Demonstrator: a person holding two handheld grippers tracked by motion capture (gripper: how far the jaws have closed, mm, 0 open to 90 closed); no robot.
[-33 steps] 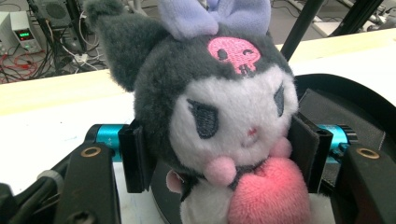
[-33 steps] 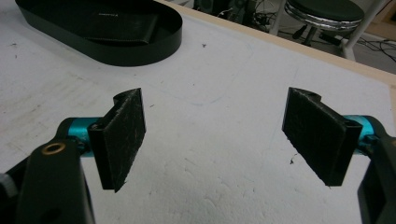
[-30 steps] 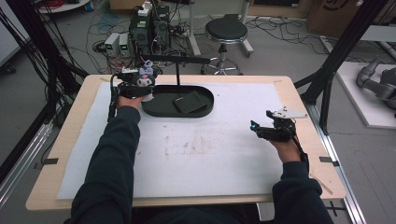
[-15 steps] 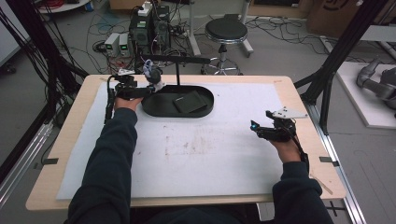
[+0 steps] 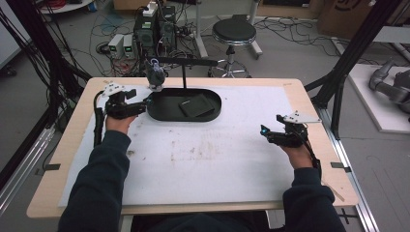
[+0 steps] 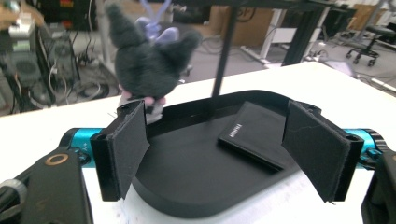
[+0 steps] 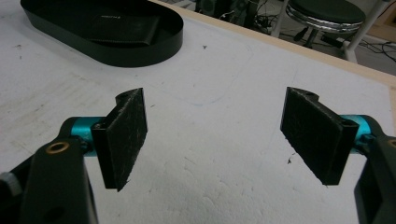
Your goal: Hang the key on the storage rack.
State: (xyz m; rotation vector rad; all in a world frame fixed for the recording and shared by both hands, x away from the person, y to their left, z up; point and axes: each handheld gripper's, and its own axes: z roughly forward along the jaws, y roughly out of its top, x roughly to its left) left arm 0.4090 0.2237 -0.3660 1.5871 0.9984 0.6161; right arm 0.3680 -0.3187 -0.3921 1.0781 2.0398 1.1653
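Note:
A grey plush toy (image 5: 155, 77) hangs by a lilac loop from the black stand's bar (image 5: 186, 61), over the left end of a black oval tray (image 5: 164, 110). A black wallet (image 5: 196, 106) lies in the tray. My left gripper (image 5: 144, 102) sits just left of the tray, open; its jaws have just been opening and nothing is between them. In the left gripper view the plush toy (image 6: 144, 60) hangs beyond the left pad, apart from it, and the wallet (image 6: 254, 135) lies ahead. My right gripper (image 5: 264, 131) rests open and empty on the white mat at the right.
A white mat (image 5: 208, 159) covers the wooden table (image 5: 309, 111). The stand's post (image 5: 183, 77) rises behind the tray. A stool (image 5: 234, 33), electronics boxes and cables are on the floor beyond the far edge. Dark frame posts stand at both sides.
My left gripper was closed at the plush toy; it has opened, let go and drawn back to the left and toward the person. The toy now hangs free. The right gripper has stayed put.

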